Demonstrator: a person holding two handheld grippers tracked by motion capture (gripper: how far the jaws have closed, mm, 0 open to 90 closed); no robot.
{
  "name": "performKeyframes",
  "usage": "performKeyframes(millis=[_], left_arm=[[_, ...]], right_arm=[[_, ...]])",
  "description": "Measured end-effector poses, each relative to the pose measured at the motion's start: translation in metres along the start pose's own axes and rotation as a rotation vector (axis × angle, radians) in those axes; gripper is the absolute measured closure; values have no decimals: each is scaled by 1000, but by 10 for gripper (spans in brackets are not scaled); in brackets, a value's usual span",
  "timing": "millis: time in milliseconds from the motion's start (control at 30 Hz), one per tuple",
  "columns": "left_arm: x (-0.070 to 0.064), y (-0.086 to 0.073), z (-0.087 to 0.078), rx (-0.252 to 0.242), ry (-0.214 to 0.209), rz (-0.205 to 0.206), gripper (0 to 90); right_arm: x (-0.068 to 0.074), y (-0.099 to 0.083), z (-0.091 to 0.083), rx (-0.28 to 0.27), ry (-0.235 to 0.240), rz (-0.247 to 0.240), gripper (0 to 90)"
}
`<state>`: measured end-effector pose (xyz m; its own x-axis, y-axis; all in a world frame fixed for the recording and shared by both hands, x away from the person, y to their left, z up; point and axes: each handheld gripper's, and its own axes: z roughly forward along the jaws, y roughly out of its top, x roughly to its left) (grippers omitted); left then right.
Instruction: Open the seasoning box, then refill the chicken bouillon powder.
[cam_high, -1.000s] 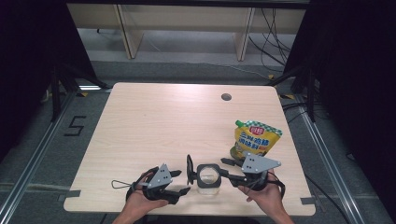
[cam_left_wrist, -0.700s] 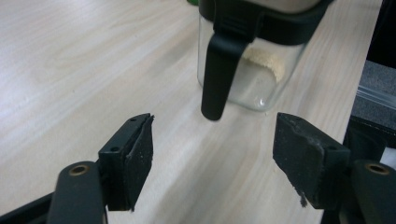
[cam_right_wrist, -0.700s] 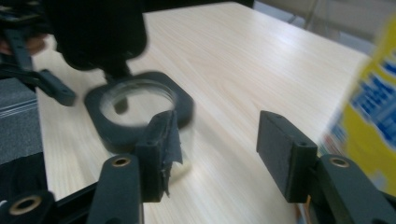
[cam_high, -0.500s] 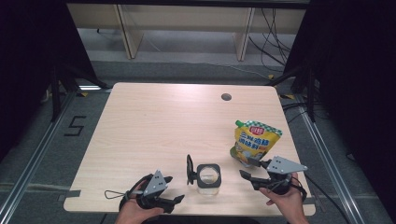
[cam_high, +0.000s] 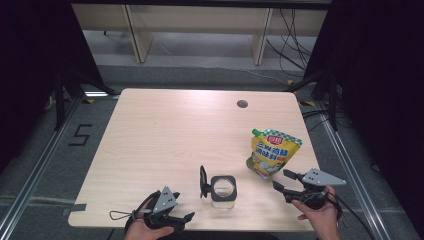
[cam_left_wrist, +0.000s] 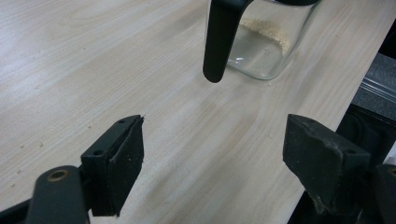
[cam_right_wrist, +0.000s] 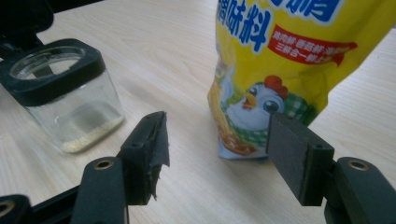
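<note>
- High view: I see the table (cam_high: 165, 130) with a glass jar (cam_high: 223, 188) near its front edge, black rim on top and its lid (cam_high: 203, 181) flipped up on the left side. A yellow pouch (cam_high: 272, 152) stands just to the right of the jar and a little farther back, apart from it.
- High view: my left gripper (cam_high: 181, 221) sits at the front edge, left of the jar and clear of it, with nothing in it. My right gripper (cam_high: 281, 181) is at the front right, pointing left toward the base of the pouch, near it but not touching.
- Left gripper view: the jaws are spread wide and hold nothing, with bare wood between them. The jar (cam_left_wrist: 261, 39) stands beyond them with a little pale powder at its bottom, and the dark lid (cam_left_wrist: 218, 42) hangs in front of the glass.
- Right gripper view: the jaws are wide apart and hold nothing. The pouch (cam_right_wrist: 285, 70), with a cartoon chicken printed on it, stands just past them, and the jar (cam_right_wrist: 65, 93) is to the left with pale powder on its floor.
</note>
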<state>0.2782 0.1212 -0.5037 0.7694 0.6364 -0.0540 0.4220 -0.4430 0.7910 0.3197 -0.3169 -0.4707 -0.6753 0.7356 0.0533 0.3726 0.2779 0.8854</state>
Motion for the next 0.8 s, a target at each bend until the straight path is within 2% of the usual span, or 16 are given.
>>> performKeyframes(millis=[67,167,267,300,333,400,433,467,500,567,600,633,667,733,767,800], left_arm=[[1,0,0,12,11,14,202],[2,0,1,-4,11,-6,202],[3,0,1,-4,23,-16,202],[4,0,0,-3,22,-16,201],[6,-1,0,9,33,3,201],[7,-1,1,9,38,-7,200],[6,-2,2,-8,31,-14,201],[7,-1,2,7,36,-4,200],[7,-2,3,3,44,-11,200],[9,-2,1,28,50,16,200],[10,-4,3,10,53,1,200],[10,-4,3,10,53,1,199],[10,-3,1,16,54,12,198],[11,-2,0,20,60,29,197],[11,-2,1,12,58,21,196],[9,-3,3,-11,55,-26,195]], right_arm=[[1,-1,0,8,-9,13,389],[-1,-1,0,7,-17,-7,387],[0,-2,-1,38,-25,26,383],[-4,-3,-1,27,-38,8,372],[-4,-4,-1,28,-53,37,353],[-6,-4,-1,30,-51,36,351],[-9,-5,-2,27,-51,35,333],[-9,-5,-2,17,-64,47,304],[-10,-5,-1,20,-79,48,272],[-14,-6,0,9,-84,47,234],[-18,-6,1,-11,-92,39,190],[-18,-6,1,-11,-92,39,190],[-19,-5,2,-34,-79,61,182],[-21,-5,2,-45,-80,43,172],[-21,-5,3,-51,-86,35,152],[-21,-4,3,-56,-87,25,155]])
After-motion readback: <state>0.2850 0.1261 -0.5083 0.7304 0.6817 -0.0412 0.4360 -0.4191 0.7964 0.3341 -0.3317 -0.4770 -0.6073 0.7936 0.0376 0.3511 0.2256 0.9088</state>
